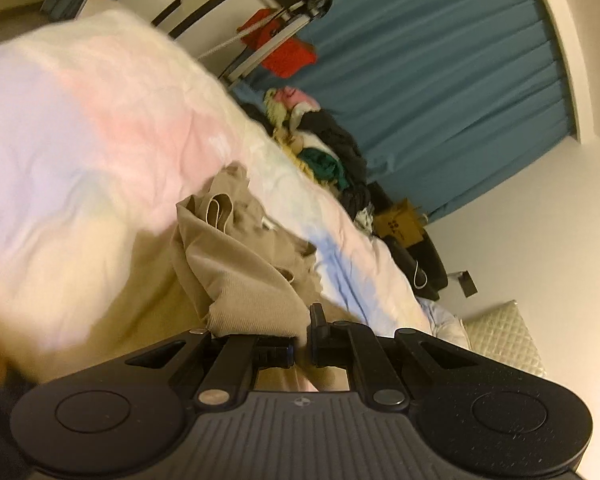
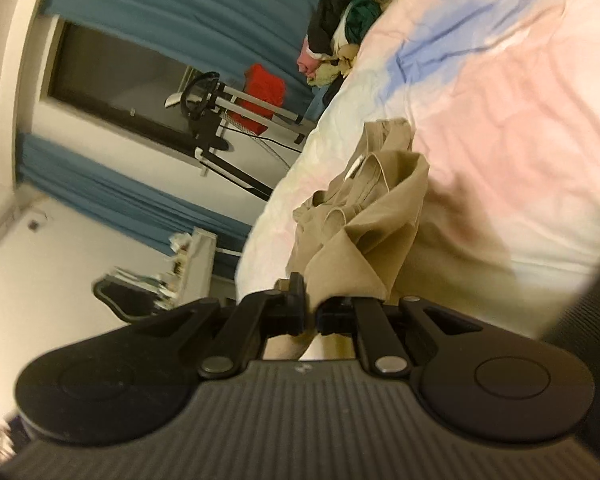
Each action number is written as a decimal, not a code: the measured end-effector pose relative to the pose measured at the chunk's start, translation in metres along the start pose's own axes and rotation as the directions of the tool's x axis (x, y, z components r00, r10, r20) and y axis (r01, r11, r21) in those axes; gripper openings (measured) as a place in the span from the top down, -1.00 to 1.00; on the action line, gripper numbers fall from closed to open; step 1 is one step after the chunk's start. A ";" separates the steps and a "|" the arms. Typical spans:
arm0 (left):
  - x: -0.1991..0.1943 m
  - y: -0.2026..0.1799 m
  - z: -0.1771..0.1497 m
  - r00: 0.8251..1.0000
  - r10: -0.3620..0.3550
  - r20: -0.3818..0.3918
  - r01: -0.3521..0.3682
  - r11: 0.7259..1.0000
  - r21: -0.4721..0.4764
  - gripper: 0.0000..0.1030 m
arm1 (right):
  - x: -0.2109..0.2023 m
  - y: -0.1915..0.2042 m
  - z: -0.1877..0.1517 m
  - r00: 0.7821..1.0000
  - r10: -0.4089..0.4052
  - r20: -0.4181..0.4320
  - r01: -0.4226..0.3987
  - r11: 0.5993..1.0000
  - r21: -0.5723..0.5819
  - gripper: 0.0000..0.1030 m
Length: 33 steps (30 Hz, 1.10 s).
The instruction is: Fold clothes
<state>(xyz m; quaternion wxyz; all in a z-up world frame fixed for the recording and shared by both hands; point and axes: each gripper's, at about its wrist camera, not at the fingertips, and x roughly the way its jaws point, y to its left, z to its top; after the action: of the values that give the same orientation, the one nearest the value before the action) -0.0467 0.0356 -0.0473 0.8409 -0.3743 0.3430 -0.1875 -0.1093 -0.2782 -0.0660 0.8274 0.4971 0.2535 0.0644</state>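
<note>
A beige garment (image 1: 240,264), likely trousers, hangs bunched over a pastel bedcover (image 1: 80,128). My left gripper (image 1: 302,336) is shut on one edge of its cloth, which rises from between the black fingers. In the right wrist view the same beige garment (image 2: 364,240) droops in folds, and my right gripper (image 2: 310,312) is shut on another edge of it. Both views are tilted and blurred. The rest of the garment lies crumpled on the bed beyond the jaws.
A pile of mixed clothes (image 1: 324,148) sits at the far end of the bed, also seen as a clothes pile (image 2: 348,20). Blue curtains (image 1: 440,80) cover the wall behind. An exercise machine (image 2: 220,120) with a red item stands beside the bed. A cardboard box (image 1: 400,224) sits on the floor.
</note>
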 end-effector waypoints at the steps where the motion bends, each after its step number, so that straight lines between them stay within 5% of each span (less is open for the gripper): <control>1: -0.004 0.003 -0.001 1.000 0.002 -0.011 -0.002 1.000 -0.012 0.86 | -0.006 -0.001 -0.004 1.000 -0.007 0.011 0.007 1.000 -0.012 0.82; 8: 0.042 -0.004 0.048 0.998 0.060 -0.001 -0.060 0.996 -0.065 0.85 | 0.019 0.000 0.021 0.999 -0.027 0.032 0.027 1.000 0.010 0.81; 17: 0.178 -0.017 0.135 0.976 0.215 0.037 -0.215 0.977 -0.011 0.84 | 0.168 0.011 0.113 0.983 -0.164 0.080 0.160 0.985 0.058 0.79; 29: 0.245 0.025 0.152 0.987 0.159 -0.005 -0.158 0.983 0.091 0.72 | 0.239 -0.047 0.138 0.993 -0.120 -0.012 0.121 0.988 0.091 0.74; 31: 0.244 0.021 0.151 0.990 0.140 -0.006 -0.139 0.984 0.113 0.29 | 0.238 -0.045 0.137 0.996 -0.085 -0.016 0.086 0.994 0.062 0.44; 33: 0.239 0.015 0.149 0.995 0.102 -0.010 -0.100 0.986 0.132 -0.18 | 0.235 -0.040 0.134 1.000 0.015 -0.020 -0.014 0.999 0.041 -0.70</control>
<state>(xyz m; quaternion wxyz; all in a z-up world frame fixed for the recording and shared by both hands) 0.2272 -0.0167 -0.0908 0.8691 -0.2988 0.3558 -0.1699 0.1525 -0.3200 -0.1326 0.8140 0.5150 0.2593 0.0702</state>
